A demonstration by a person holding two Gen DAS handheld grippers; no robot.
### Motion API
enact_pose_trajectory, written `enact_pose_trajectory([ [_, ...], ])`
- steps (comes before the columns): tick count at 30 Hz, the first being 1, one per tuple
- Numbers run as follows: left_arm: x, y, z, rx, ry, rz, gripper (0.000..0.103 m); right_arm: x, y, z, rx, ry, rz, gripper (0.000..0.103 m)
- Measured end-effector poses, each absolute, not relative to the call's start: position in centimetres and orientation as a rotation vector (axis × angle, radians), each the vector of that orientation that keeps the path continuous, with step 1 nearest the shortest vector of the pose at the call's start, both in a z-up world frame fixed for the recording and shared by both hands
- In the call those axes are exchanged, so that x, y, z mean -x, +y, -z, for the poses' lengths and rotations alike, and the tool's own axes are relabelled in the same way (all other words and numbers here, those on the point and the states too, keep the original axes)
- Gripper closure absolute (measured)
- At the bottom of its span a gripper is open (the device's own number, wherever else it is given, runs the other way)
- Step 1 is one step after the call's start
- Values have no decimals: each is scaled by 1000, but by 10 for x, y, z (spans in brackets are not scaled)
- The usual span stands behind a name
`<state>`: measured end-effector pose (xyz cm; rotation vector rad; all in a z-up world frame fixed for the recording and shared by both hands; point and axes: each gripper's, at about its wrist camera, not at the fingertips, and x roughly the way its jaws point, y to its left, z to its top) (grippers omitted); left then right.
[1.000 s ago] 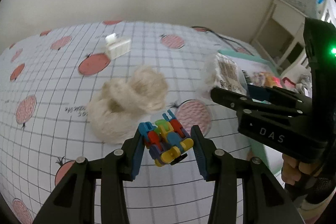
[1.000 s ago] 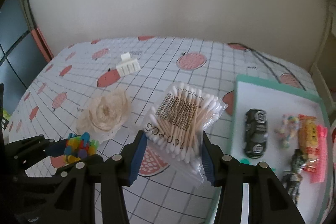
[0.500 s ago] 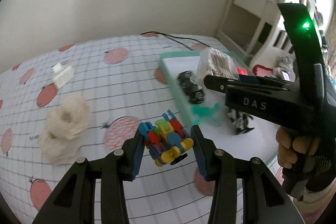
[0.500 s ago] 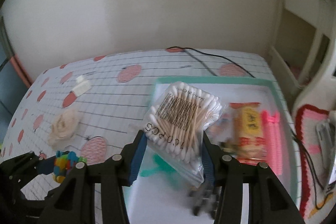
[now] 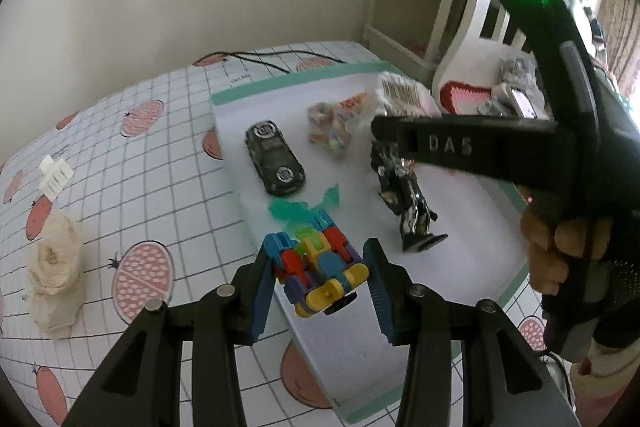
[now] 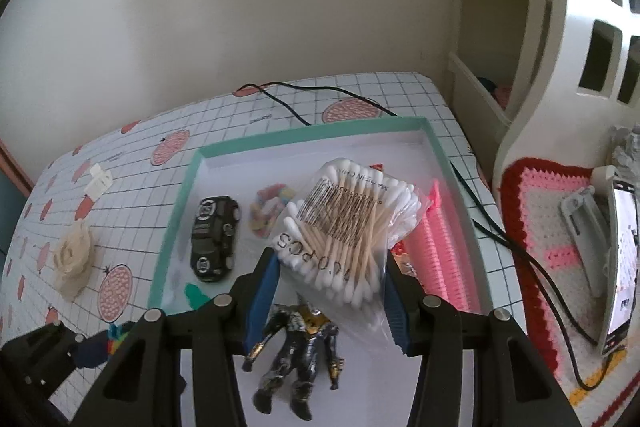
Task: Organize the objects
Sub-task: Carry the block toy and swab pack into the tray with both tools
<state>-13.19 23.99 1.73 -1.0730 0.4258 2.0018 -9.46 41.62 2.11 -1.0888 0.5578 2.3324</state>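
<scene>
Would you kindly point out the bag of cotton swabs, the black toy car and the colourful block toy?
bag of cotton swabs (image 6: 344, 227), right wrist view, on the swab sticks.
black toy car (image 5: 274, 157), left wrist view, on its roof.
colourful block toy (image 5: 320, 267), left wrist view, on its middle.

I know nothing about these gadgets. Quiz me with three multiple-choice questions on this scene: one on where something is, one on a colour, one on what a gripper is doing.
1. Where does the black toy car lie?
A. in the tray
B. on the tablecloth
C. on the chair

2. What colour is the rim of the tray?
A. red
B. teal green
C. yellow

3. What is the right gripper doing?
A. hanging open and empty
B. gripping the toy car
C. gripping a bag of cotton swabs

Answers: 1 A, the car rests on the tray's white floor. 2 B, the rim shows teal green. 3 C, the bag of cotton swabs sits clamped between its fingers.
</scene>
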Motion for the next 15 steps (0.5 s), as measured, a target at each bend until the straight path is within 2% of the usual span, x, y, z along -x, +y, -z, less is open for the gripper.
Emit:
enact_pose_trajectory([
  [15, 127, 243, -2, 1121, 445, -1967, 58, 94, 419, -19, 1123, 544, -2413, 48],
])
